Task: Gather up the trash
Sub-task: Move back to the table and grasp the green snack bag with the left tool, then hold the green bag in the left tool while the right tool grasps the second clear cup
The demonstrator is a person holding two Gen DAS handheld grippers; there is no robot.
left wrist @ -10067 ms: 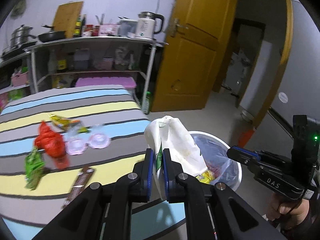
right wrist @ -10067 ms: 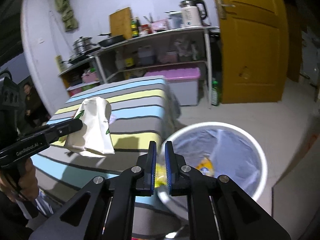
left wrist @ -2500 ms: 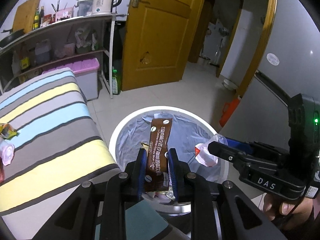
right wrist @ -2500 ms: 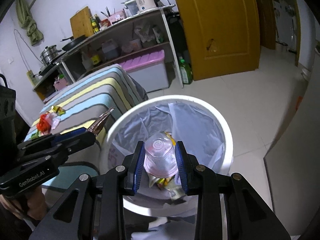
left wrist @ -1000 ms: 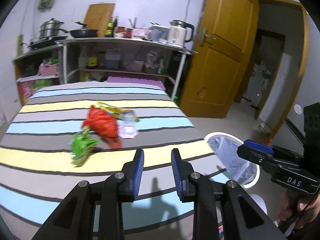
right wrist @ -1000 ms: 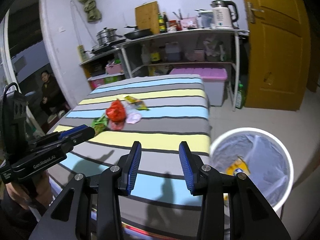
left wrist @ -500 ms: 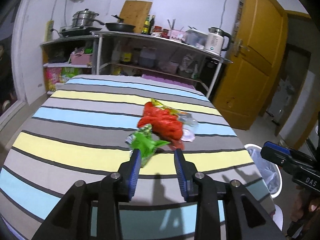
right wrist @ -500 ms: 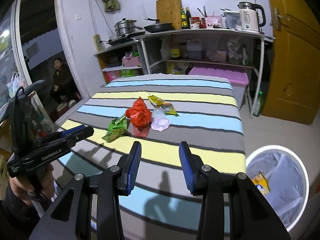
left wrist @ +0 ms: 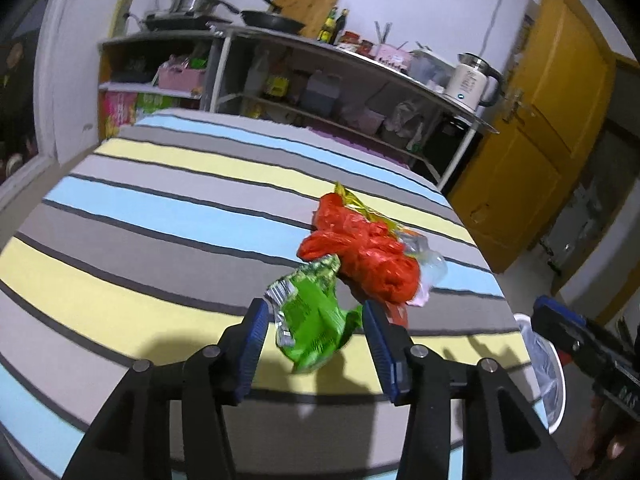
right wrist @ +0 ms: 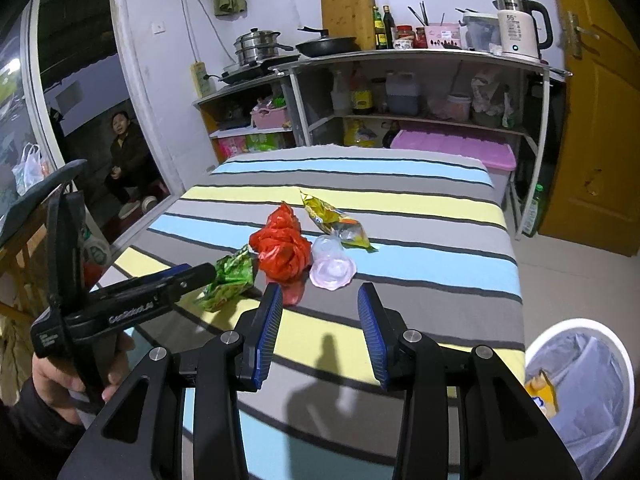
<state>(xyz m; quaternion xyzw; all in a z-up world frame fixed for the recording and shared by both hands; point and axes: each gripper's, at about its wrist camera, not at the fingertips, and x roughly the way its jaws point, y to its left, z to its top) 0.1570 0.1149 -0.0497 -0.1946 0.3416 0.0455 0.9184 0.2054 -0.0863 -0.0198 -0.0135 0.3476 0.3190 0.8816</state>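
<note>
Trash lies in a cluster near the middle of a striped bed cover: a crumpled green wrapper, touching a bunched red plastic bag just behind it; beside the bag, a clear plastic cup on its side and a yellow snack packet beyond. The left gripper, jaws apart and just now opening wider, frames the green wrapper in its own view; the pads do not press on it. The right gripper hangs over the near stripes with jaws spread and nothing between them, short of the cup. A white bin lined with a pale bag stands on the floor off the bed's near right corner. Kitchen shelves line the far wall.
</note>
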